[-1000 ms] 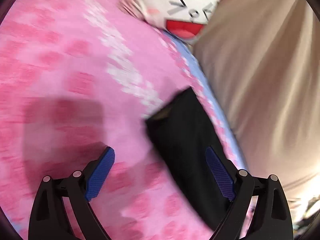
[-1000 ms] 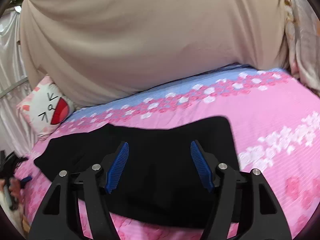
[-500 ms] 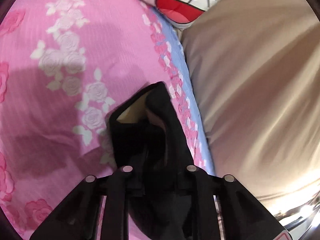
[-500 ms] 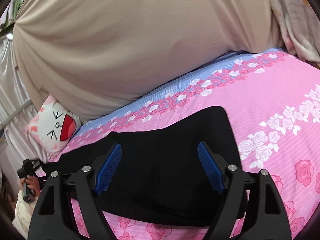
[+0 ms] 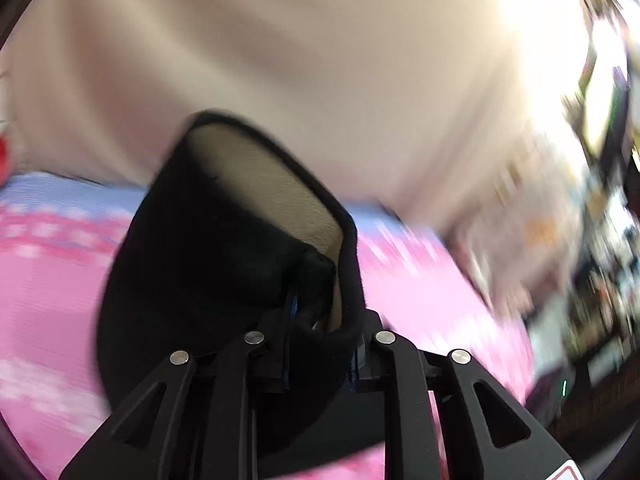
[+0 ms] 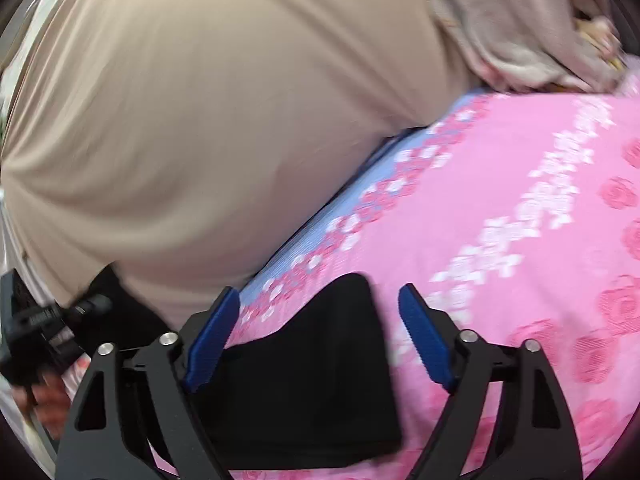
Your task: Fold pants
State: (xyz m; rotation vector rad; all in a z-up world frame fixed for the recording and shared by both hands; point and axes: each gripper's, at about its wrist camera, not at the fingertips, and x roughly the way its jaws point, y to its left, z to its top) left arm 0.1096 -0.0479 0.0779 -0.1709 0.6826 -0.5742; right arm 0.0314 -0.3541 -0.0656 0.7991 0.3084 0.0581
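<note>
Black pants (image 6: 312, 376) lie on a pink floral bedsheet (image 6: 520, 184). My left gripper (image 5: 320, 344) is shut on one end of the pants (image 5: 208, 264) and holds it lifted off the bed, so the beige lining of the opening shows. My right gripper (image 6: 316, 340) is open, its blue pads (image 6: 426, 338) on either side of the other end of the pants, just above the cloth. The left gripper also shows at the left edge of the right wrist view (image 6: 36, 332), held in a hand.
A big beige cushion or cover (image 6: 224, 112) rises along the far side of the bed. A grey-pink blanket (image 6: 520, 32) lies at the far right. Blurred room clutter (image 5: 592, 240) shows beyond the bed's end.
My left gripper closed on the pant end and has lifted it, swinging right; its view is blurred. My right gripper stayed open and moved lower and right toward the other end.
</note>
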